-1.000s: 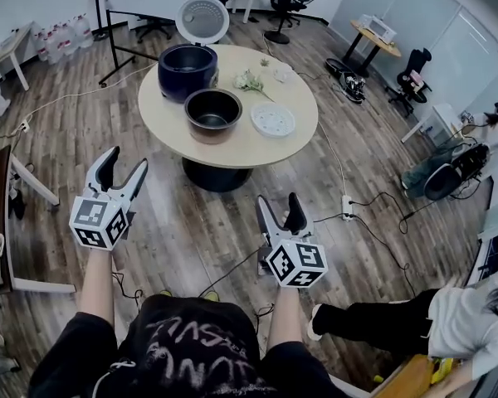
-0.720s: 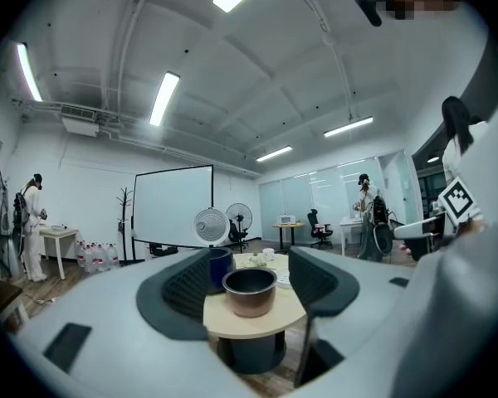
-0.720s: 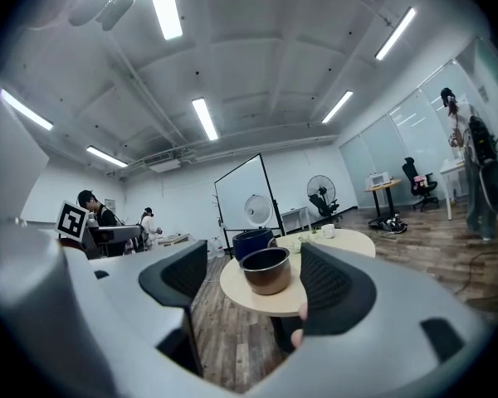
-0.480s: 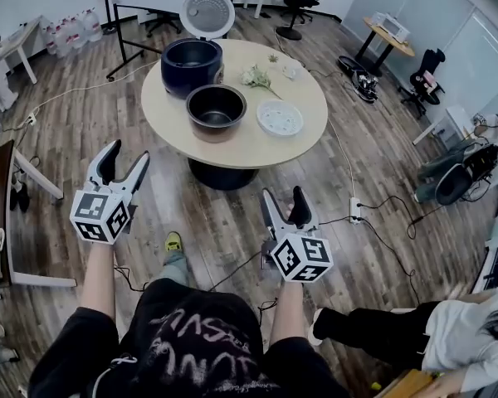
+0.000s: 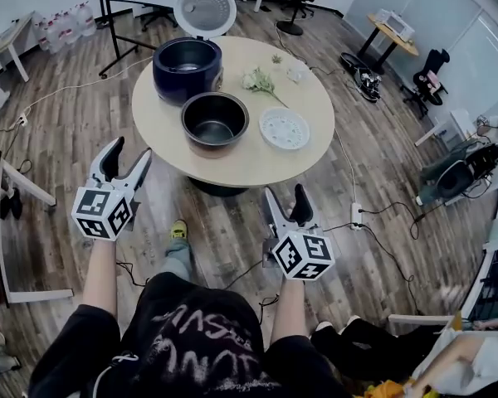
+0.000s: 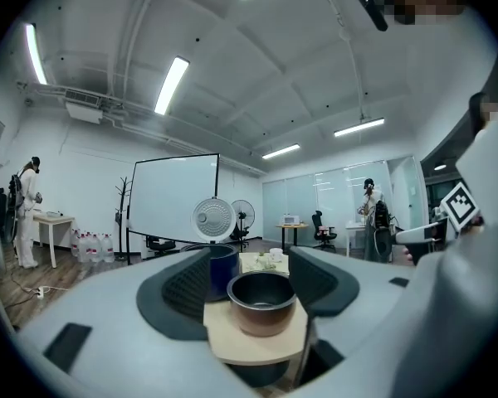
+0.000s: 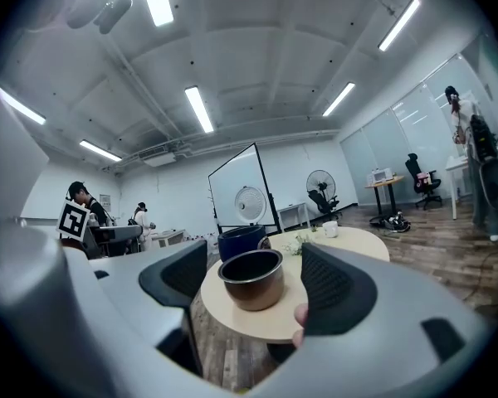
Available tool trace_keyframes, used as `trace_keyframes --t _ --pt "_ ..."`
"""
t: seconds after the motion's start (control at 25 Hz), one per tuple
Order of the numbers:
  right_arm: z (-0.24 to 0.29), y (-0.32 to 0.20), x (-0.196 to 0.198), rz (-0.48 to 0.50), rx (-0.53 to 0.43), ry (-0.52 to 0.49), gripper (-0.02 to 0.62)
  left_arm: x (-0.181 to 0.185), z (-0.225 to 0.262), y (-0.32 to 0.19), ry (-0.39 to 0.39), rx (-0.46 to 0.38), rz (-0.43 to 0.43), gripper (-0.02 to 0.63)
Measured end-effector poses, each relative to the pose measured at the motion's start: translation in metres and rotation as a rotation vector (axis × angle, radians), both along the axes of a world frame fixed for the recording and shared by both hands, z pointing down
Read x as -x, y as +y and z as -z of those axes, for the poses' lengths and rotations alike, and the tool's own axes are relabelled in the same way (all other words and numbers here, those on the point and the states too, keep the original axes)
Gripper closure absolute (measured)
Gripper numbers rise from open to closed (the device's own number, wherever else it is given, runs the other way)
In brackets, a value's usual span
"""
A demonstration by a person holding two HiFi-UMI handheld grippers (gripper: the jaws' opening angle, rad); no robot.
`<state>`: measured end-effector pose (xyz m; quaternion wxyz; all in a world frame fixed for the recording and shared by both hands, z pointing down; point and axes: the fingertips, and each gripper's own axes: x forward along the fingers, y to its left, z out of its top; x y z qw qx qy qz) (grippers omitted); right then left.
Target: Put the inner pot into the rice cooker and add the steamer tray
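Nearest, the left hand-held gripper and the right hand-held gripper are carried low over the brown plank floor, short of the counter. Both have their jaws spread apart with nothing between them. Each aims at the counter so that the pot sits framed in its gap, which looks like lining up for a two-sided lift. On the round pale wooden counter the dark metal inner pot with a coppery outside stands upright by the near edge, the handiest spot to reach. Just right of it the white round perforated steamer tray lies flat, apart from the pot, ready to go in second. Just beyond the pot the dark blue rice cooker stands with its round white lid swung up and its well empty, so no step is done yet. A sprig of white flowers lies further back. Beyond the counter are a power strip and cables on the floor, water bottles far left and a black office chair far right
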<state>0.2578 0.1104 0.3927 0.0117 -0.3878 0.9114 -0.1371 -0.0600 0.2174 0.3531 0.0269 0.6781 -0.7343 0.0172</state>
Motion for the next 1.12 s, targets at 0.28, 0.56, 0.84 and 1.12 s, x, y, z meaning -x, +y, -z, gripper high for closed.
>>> trace_keyframes --t 0.28,0.56,0.84,1.12 --pt "-0.014 -0.081 0.065 -0.038 0.072 0.016 0.238 0.062 -0.021 -0.095 0.024 0.077 -0.056 0.314" --pt "-0.033 -0.153 0.128 -0.094 0.150 0.075 0.238 0.118 -0.051 -0.184 0.074 0.167 -0.142 0.314" --pt "-0.069 -0.186 0.162 -0.155 0.261 0.122 0.238 0.123 -0.101 -0.237 0.160 0.279 -0.277 0.314" --pt "-0.094 -0.190 0.174 -0.168 0.351 0.151 0.245 0.112 -0.129 -0.258 0.193 0.353 -0.351 0.314"
